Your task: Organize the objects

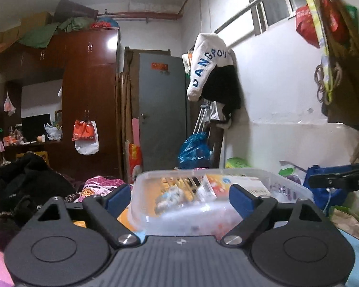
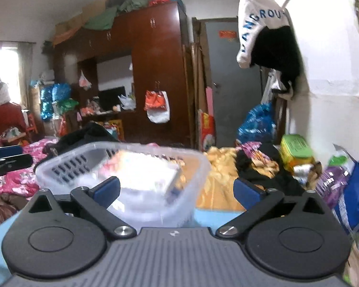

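A clear plastic basket (image 1: 287, 186) holding boxes and packets stands right in front of my left gripper (image 1: 180, 197), whose blue-padded jaws are open on either side of its near wall. In the right wrist view the same basket (image 2: 67, 165) sits low and left, with a white box (image 2: 153, 174) inside. My right gripper (image 2: 177, 189) is open and empty; its left finger is in front of the basket, its right finger over yellow cloth (image 2: 217, 174). The right gripper also shows at the right edge of the left wrist view (image 1: 342, 179).
A light blue surface (image 2: 215, 217) lies under the basket. Dark and pink clothes (image 1: 36, 181) are piled to the left. A blue bag (image 2: 356, 203), a green box (image 2: 296, 148) and packets crowd the right. A wardrobe (image 1: 88, 95) and grey door (image 1: 162, 110) stand behind.
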`<action>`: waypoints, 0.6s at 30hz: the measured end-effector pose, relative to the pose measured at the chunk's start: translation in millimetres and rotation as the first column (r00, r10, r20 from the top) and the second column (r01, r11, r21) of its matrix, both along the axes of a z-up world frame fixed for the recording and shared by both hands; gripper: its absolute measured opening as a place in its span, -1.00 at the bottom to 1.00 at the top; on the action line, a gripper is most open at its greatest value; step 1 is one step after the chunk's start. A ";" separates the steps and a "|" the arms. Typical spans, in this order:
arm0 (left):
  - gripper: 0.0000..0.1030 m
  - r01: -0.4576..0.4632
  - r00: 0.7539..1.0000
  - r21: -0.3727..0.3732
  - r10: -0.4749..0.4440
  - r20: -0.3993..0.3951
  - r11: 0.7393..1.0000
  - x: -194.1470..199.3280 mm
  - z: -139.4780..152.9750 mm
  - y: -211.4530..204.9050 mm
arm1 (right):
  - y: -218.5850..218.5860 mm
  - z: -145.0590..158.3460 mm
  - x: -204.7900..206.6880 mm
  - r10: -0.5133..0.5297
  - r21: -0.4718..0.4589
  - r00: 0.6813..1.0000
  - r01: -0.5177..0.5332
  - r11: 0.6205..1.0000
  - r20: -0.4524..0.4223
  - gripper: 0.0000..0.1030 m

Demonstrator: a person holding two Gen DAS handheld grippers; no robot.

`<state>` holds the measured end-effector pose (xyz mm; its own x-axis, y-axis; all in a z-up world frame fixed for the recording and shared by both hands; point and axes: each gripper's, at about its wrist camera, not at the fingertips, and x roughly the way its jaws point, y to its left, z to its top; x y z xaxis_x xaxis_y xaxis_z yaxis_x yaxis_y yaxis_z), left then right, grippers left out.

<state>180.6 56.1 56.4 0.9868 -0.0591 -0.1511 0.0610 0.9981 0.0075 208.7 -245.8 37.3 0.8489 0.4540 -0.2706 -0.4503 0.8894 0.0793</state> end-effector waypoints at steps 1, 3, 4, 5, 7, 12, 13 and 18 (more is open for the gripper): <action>0.87 -0.011 1.000 -0.014 0.011 0.002 1.000 -4.5 -4.1 0.3 | -0.8 -2.8 -6.3 -0.016 -0.001 1.000 0.016 1.000 0.009 1.00; 0.95 -0.038 0.999 -0.040 0.038 0.001 0.998 -11.4 -10.6 0.5 | 2.4 -8.1 -21.4 -0.063 -0.023 0.997 0.064 0.998 0.050 1.00; 0.95 -0.053 0.999 -0.057 0.053 0.003 0.997 -13.1 -12.0 1.3 | 5.9 -10.2 -29.4 -0.081 -0.039 0.994 0.084 0.996 0.074 1.00; 0.95 -0.062 0.998 -0.073 0.062 0.002 0.995 -14.9 -13.0 1.8 | 9.3 -13.0 -39.4 -0.088 -0.055 0.991 0.094 0.994 0.103 1.00; 0.95 -0.075 0.997 -0.092 0.072 -0.026 0.993 -18.7 -13.9 3.0 | 12.9 -15.7 -53.6 -0.082 -0.062 0.987 0.091 0.994 0.138 1.00; 0.95 -0.066 0.998 -0.125 0.063 -0.027 0.990 -49.4 -23.9 8.6 | 10.5 -18.9 -82.7 -0.009 -0.027 0.999 0.010 1.000 0.041 1.00; 0.95 -0.058 0.998 -0.137 0.056 -0.022 0.989 -56.1 -27.5 11.7 | 7.1 -22.2 -87.7 -0.003 -0.007 1.000 0.003 1.000 0.031 1.00; 0.95 -0.062 0.998 -0.103 0.059 -0.027 0.993 -78.4 -39.5 5.2 | -6.2 -35.6 -99.9 0.020 0.042 0.998 -0.023 0.999 0.053 1.00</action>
<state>102.2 61.3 17.0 0.9852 -0.0160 -0.1709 -0.0006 0.9953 -0.0970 108.9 -252.0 1.6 0.8515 0.4824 -0.2057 -0.4738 0.8758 0.0924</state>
